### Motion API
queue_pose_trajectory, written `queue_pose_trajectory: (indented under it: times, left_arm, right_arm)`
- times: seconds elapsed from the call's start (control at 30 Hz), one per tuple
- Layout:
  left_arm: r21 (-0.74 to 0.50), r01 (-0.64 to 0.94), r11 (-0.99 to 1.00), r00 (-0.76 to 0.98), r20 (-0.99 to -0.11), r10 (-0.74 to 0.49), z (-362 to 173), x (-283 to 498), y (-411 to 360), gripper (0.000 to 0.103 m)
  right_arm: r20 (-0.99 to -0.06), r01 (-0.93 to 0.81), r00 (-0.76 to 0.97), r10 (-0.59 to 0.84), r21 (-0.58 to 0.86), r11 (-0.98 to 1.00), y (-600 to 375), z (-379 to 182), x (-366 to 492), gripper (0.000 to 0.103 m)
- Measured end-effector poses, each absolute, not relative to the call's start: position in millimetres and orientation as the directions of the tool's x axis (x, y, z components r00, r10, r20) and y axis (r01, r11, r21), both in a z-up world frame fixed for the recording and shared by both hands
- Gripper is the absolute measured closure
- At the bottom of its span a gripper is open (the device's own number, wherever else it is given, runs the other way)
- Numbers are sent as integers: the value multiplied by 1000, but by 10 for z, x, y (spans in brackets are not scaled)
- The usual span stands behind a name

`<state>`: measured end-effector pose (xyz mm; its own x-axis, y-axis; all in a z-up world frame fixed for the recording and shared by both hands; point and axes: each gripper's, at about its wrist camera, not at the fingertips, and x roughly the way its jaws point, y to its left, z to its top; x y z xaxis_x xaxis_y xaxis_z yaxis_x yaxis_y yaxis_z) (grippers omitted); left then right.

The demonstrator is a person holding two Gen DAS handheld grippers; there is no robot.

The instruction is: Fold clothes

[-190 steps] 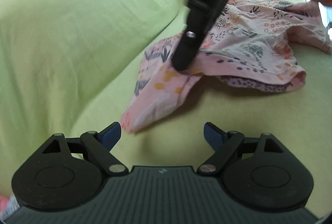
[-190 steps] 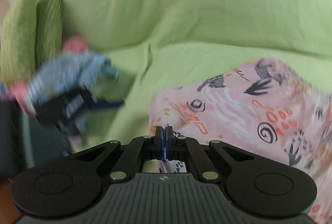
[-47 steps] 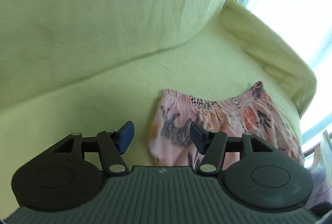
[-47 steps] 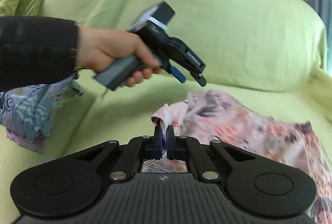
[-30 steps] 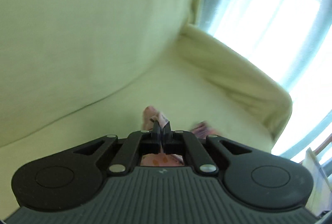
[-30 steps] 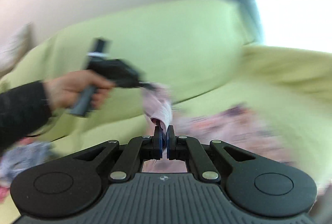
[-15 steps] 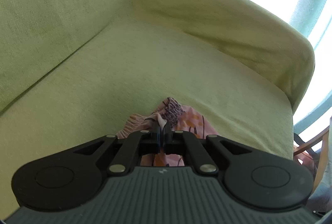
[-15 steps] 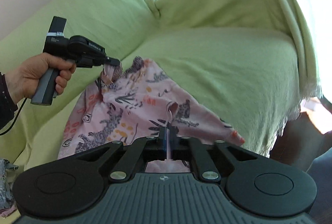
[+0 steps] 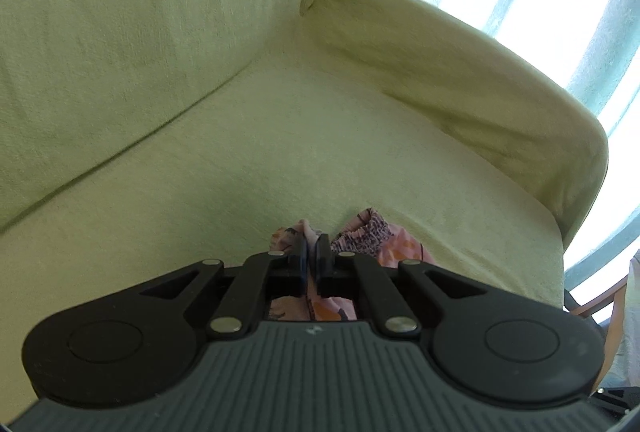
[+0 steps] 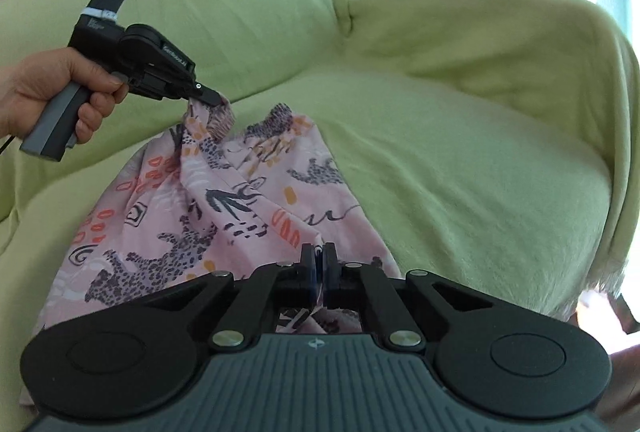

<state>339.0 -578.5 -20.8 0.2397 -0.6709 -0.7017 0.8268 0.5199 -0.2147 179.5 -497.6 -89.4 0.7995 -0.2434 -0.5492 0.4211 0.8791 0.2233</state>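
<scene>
Pink animal-print garment (image 10: 224, 216) on green sofa (image 10: 460, 160), left gripper (image 10: 208, 97) lettering unreadable, right gripper (image 10: 319, 264), both fingers clamped on its fabric, lower part hidden.

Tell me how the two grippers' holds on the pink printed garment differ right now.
The left gripper pinches the gathered waistband edge, lifted off the green sofa; the right gripper pinches a plain fold lower down. The left gripper's cloth hangs bunched below it, while the right gripper's lies spread over the seat. Both are shut on the pink garment.
</scene>
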Motion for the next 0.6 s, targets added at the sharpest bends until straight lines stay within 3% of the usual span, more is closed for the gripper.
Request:
queue_pose_trajectory:
  times: [0.23,0.4,0.43,0.5,0.6]
  left_arm:
    - [-250,854,456,201,-651,-732,4,3122,-5943,102]
    - [-175,879,444,207,-698,-686,-336,3102,-6344,98]
    - [-161,881,444,213,-704,-677,-380,3130,-6363,96]
    - [-144,881,451,228,-706,-671,-401,3240,-6320,77]
    - [-125,902,413,201,-726,-657,-427,3410,-6215,76]
  right_arm:
    - [-436,492,828,-354,260,831,-4869,-522,1005,101]
    - [-520,570,770,-369,303,764,-5072,-753,940,101]
    - [-543,574,760,-357,304,761,-5103,-819,969,101]
    - [-585,581,740,-331,309,753,-5164,-948,1023,101]
    - [-605,578,741,-291,355,735,-5237,-1044,1004,101]
